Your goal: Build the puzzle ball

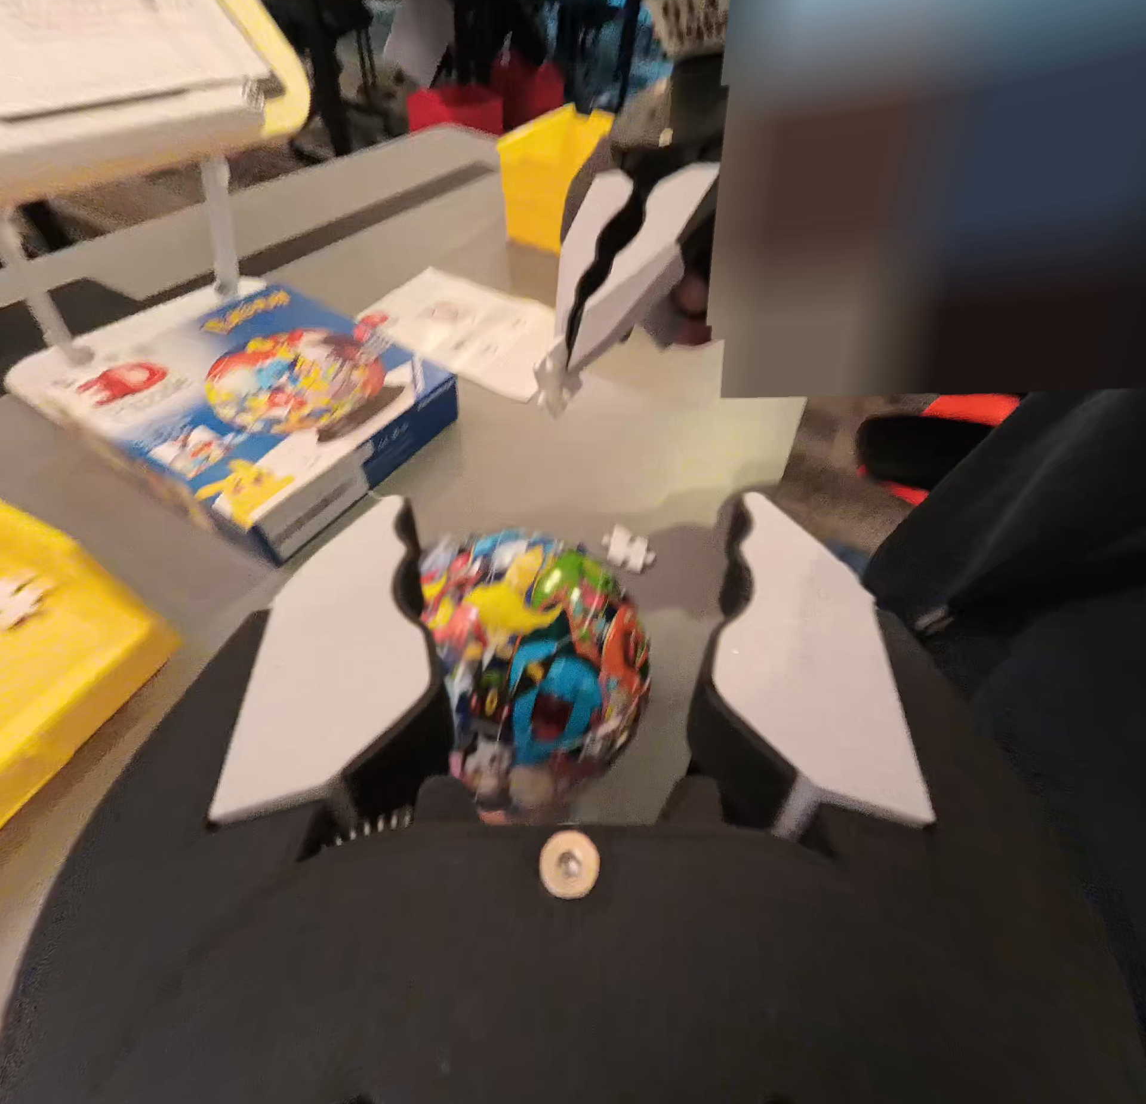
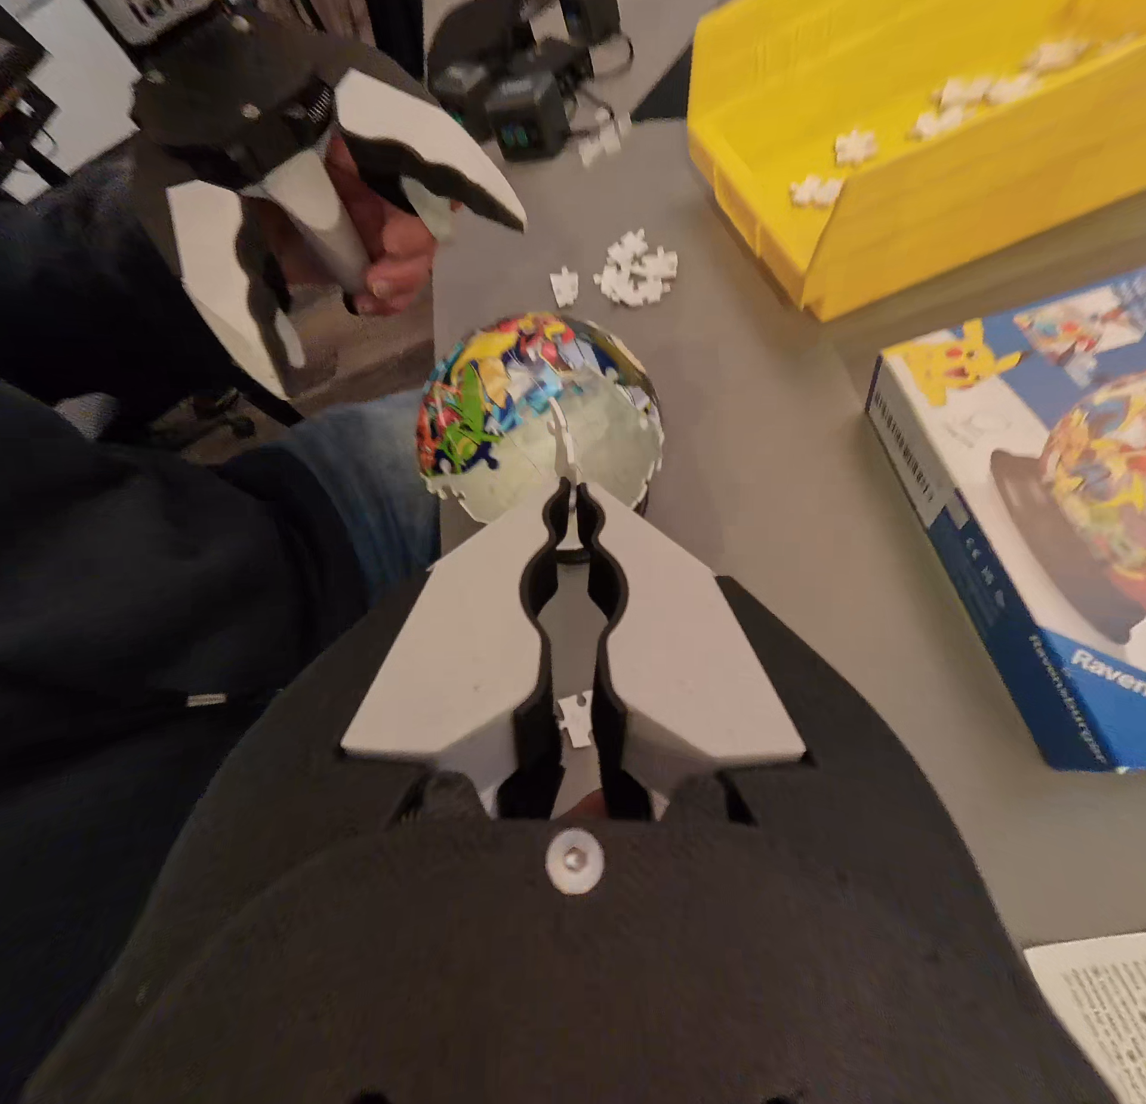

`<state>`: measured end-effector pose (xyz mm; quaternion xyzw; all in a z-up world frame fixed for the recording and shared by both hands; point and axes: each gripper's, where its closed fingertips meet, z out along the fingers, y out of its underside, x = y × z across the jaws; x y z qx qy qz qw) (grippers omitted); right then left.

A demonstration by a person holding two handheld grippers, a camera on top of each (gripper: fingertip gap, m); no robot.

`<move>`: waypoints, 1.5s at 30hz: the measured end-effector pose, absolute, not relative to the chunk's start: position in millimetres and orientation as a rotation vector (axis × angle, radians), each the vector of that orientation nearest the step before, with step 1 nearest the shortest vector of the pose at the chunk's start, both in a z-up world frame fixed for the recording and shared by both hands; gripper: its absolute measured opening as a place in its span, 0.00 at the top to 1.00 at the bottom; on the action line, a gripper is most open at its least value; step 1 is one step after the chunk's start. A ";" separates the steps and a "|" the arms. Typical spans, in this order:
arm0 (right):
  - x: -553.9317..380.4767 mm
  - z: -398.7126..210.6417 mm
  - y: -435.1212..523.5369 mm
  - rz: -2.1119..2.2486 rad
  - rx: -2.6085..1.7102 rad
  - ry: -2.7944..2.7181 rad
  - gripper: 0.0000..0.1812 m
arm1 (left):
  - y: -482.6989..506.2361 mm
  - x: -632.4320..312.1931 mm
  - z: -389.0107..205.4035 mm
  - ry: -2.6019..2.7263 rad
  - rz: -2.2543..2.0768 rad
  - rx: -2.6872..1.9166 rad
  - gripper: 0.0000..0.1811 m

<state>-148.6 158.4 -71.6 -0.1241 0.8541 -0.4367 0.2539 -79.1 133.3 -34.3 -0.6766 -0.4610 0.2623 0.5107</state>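
The puzzle ball [image 1: 533,658] is colourful and partly built, and it rests on the grey table [image 1: 620,454]. In the right wrist view the ball [image 2: 533,410] shows a large gap with its white inside. My left gripper [image 1: 570,516] is open wide, with the ball lying between its fingers but not pressed. The right wrist view shows its fingers [image 2: 428,137] spread, up and to the left of the ball. My right gripper [image 2: 570,491] is shut on a white puzzle piece [image 2: 563,447] and holds it at the ball's gap. It also shows in the left wrist view [image 1: 555,361].
The puzzle box [image 1: 248,404] [image 2: 1023,516] lies on the table. A yellow bin [image 2: 868,206] holds white pieces. Loose pieces [image 2: 639,268] lie beyond the ball, and one piece [image 1: 629,547] lies beside it. An instruction sheet [image 1: 459,323] is there, and a person's legs are at the table's edge.
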 end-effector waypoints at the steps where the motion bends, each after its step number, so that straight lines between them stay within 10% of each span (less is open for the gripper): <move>1: -147.5 -81.1 156.5 -1.151 -0.333 2.338 1.00 | 127.6 -72.6 -46.1 -1.131 0.646 -1.669 0.43; 14: -139.3 -155.2 133.4 -0.869 -0.270 2.431 1.00 | 101.3 -59.0 -156.0 -1.155 0.595 -1.876 0.21; 45: -130.3 -173.0 126.3 -0.793 -0.206 2.292 1.00 | 119.7 -71.7 -152.9 -1.009 0.477 -1.789 0.28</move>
